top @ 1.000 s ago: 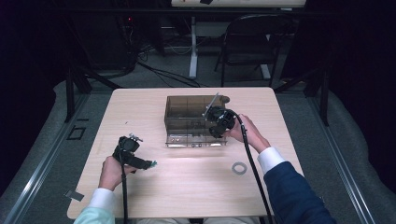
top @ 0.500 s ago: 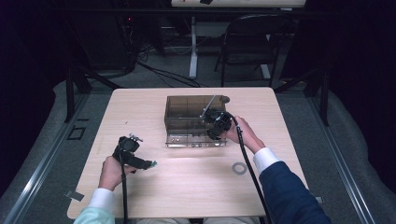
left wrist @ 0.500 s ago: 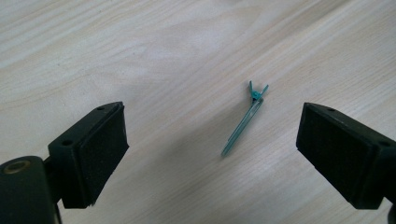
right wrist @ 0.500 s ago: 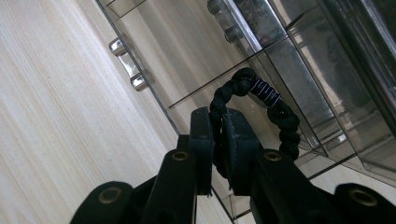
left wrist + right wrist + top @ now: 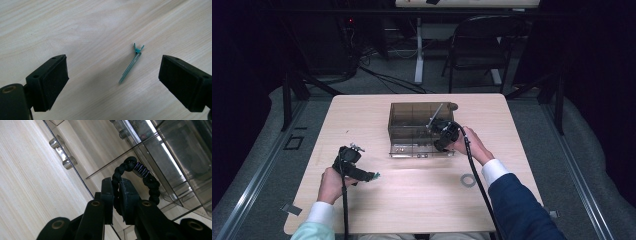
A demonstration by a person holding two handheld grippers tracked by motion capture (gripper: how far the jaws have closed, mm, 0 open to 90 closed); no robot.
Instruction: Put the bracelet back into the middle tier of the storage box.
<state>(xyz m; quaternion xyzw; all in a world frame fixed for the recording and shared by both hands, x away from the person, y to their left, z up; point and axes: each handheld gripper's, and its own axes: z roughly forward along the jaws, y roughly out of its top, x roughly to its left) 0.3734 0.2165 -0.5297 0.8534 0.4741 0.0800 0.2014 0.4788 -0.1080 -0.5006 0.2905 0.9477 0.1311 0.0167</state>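
Right now we hold a black braided hair tie [image 5: 140, 177] pinched between the fingers of our right gripper [image 5: 116, 197], closed tight on one side of the loop, just above the open drawer [image 5: 419, 145] of the smoky clear organiser box [image 5: 412, 120]. Our left gripper [image 5: 112, 77] hovers with its fingers spread wide and empty over a green hair clip [image 5: 131, 65] lying flat on the worktop [image 5: 412, 200].

The risk we judge first: the tie hangs mostly free, so if we release it too near the drawer's clear front wall it could catch on the edge and drop onto the worktop instead. The thin clip could also skid or slip out when we close on it, since it lies flat against the wood.

Nearby, a small grey ring [image 5: 468, 180] sits apart near our right sleeve, clear of both paths. The drawer's metal knobs [image 5: 62, 152] stand close to our right gripper.
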